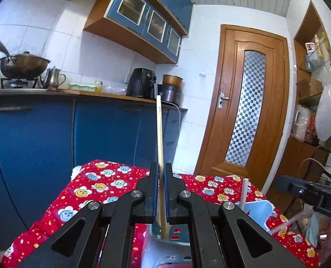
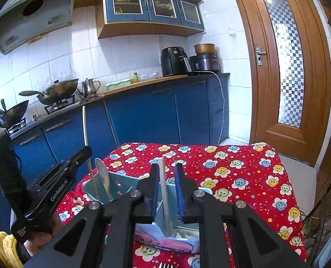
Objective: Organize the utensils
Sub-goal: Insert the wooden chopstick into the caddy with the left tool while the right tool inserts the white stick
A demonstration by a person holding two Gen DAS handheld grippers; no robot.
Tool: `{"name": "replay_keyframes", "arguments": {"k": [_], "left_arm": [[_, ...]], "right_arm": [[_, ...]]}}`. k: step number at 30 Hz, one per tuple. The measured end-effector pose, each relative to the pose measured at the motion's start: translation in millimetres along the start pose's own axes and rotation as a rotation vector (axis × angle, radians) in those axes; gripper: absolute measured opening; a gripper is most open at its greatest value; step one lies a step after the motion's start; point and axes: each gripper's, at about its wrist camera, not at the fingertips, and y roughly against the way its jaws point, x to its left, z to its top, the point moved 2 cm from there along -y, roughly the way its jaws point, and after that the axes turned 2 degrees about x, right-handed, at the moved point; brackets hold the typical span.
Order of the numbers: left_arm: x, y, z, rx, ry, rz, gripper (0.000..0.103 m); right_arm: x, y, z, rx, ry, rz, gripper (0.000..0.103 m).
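red tablecloth [image 2: 243, 169]; left gripper [image 1: 161, 192] pinches wooden chopstick [image 1: 159, 138], seemingly in holder [image 2: 129, 184].

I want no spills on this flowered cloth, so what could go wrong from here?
The left hand-held gripper pinches a tall wooden chopstick standing in the blue holder; a sideways tug could tip the holder. The right hand-held gripper stands open around the white chopstick, which may lean or snag as it pulls away.
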Motion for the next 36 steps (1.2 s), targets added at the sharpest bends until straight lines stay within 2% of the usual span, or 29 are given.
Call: {"name": "replay_keyframes", "arguments": {"k": [10,16,20,27,31,36], "left_arm": [[0.1,19.4,0.9,0.002,-0.007,-0.034,0.005],[-2.8,26.7,17.5,-0.06,0.009,-0.05,0.004],[-3.3,20.5,16.9,-0.068,0.032,-0.042,0.005],[-1.2,2.8,-5.1,0.05,0.025,-0.049,0.005],[2.1,0.6,-9.0,0.121,0.028,-0.051,0.016],[5.9,9.1,-10.9,0.174,0.025,-0.065,0.017]], "right_arm": [[2.0,22.4,-12.3,0.007,-0.008,0.012,0.019],[0.4,28.5,-19.2,0.003,-0.014,0.009,0.019],[-2.7,30.5,-23.4,0.004,-0.027,0.007,0.019],[-8.7,34.2,-30.8,0.015,-0.05,0.004,0.02],[-10.9,37.2,-34.9,0.021,-0.075,0.009,0.022],[-8.7,42.6,-39.7,0.036,-0.093,0.013,0.024]]}}
